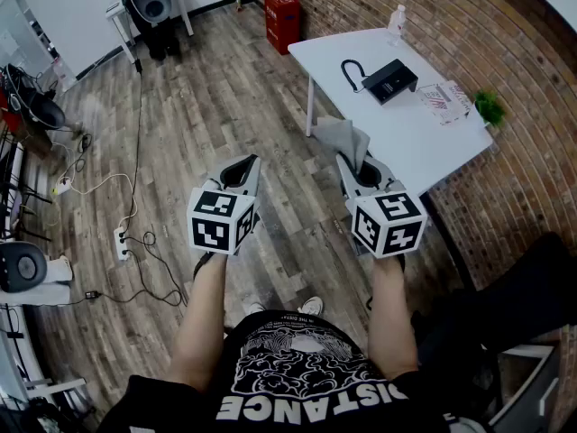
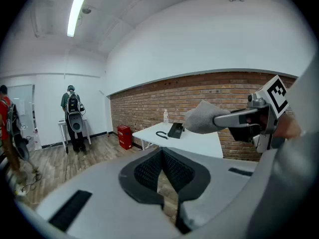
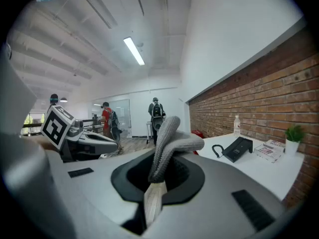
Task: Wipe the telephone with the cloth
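Cloth — well short of telephone

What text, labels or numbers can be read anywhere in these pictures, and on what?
"DISTANCE": on the person's black T-shirt, upside down in the head view; the smaller line by it is too small to read.
Booklet on the white table: red print, too small to read.
Bottle label: too small to read.
Telephone: nothing legible.
Marker cubes: black-and-white patterns, no words.
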A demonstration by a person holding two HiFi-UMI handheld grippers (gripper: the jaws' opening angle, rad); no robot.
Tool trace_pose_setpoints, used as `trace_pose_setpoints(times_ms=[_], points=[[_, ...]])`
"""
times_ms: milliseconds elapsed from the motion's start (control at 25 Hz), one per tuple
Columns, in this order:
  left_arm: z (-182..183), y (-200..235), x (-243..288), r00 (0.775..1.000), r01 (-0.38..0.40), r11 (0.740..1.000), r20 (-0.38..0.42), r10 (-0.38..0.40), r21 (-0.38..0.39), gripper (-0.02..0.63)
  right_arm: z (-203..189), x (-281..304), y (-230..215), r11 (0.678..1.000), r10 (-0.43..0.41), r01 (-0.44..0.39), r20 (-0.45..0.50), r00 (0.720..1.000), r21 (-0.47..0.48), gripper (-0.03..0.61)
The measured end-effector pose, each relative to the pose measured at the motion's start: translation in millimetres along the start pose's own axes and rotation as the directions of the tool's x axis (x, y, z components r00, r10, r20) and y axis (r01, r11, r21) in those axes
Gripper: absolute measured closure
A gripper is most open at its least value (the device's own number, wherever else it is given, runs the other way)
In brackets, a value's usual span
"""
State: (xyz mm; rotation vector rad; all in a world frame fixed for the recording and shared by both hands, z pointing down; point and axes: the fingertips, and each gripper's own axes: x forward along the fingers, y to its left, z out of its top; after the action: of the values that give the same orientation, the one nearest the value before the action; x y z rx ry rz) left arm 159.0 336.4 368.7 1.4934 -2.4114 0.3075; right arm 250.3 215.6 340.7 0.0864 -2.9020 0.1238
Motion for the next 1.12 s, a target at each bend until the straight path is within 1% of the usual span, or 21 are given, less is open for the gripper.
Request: trace_pose_setpoints(times_ms=[280,480,640,800,920,1040,1120], points=[[13,-37,28,0.999,0.044,0.999,0.014,-0.044,0.005,0.607,-8,-6,-32,1.000,0.009,-0.009,-0.011,1.000,0.012,0.566],[20,-67,50,0.997,0.077,0.995,-0.008,-0.077,0.057,0.607,-11,-13,-56,1.000,0.017,-0.016,-0.011,1.000,0.017,0.566],[28,-82,63,0.995,0.101,0.989,-0.021,-0.100,0.111,0.607,-10,-14,-69,1.000,0.018,-0.018,-0.003,1.000,0.021,0.566],[32,-90,82,0.992,0.127,0.981,-0.040,-0.122,0.147,0.607,-8,-11,-85,1.000,0.011,-0.011,0.002,1.000,0.026,0.566],[33,-88,99,0.990,0.133,0.976,-0.060,-0.124,0.173,0.607,-6,-1,-98,0.999,0.000,-0.001,0.003,1.000,0.033,0.566],[39,-80,119,0.988,0.151,0.974,-0.046,-0.145,0.170,0.607,-5,12,-111,0.999,-0.022,0.022,-0.002,1.000,0.037,0.566],[46,-75,134,0.984,0.180,0.970,-0.027,-0.178,0.164,0.607,-5,23,-121,0.998,-0.045,0.045,-0.007,0.999,0.040,0.566]])
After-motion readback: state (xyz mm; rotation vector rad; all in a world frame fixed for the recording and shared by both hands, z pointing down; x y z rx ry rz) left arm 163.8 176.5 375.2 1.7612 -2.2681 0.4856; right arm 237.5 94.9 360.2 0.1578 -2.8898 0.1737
